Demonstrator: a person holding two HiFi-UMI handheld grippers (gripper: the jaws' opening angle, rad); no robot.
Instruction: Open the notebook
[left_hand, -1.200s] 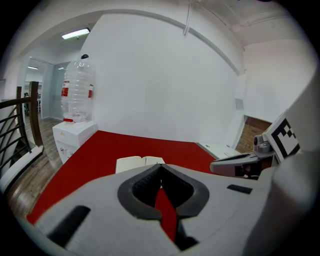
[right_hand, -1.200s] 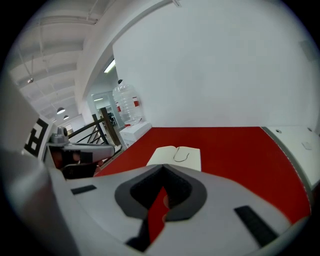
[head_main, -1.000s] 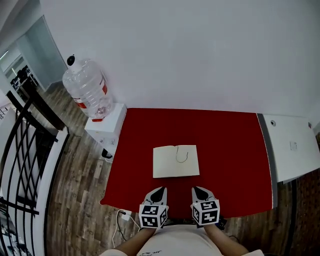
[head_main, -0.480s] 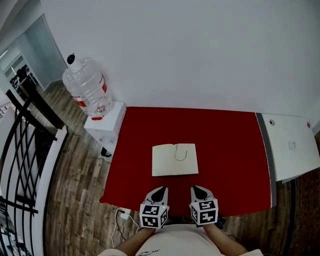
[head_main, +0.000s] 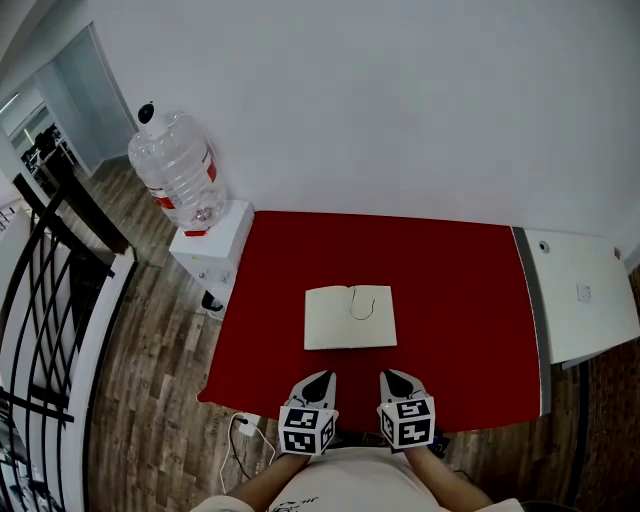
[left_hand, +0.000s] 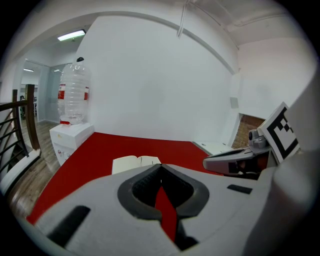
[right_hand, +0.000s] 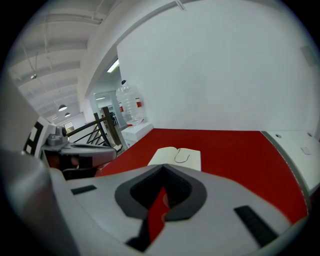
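The notebook (head_main: 350, 317) lies open and flat in the middle of the red table (head_main: 460, 290), its cream pages up and a thin dark ribbon looped across the right page. It also shows in the left gripper view as the notebook (left_hand: 135, 162) and in the right gripper view as the notebook (right_hand: 176, 156). My left gripper (head_main: 322, 378) and right gripper (head_main: 388, 376) hover side by side at the table's front edge, a short way in front of the notebook and apart from it. Both stand shut with nothing between the jaws, tips meeting: left gripper (left_hand: 160, 166), right gripper (right_hand: 163, 167).
A large water bottle (head_main: 178, 180) stands on a white dispenser (head_main: 215, 240) off the table's left back corner. A white side table (head_main: 580, 290) adjoins the right edge. Black railing (head_main: 50, 300) runs at far left. A plug and cable (head_main: 245, 425) lie on the wooden floor.
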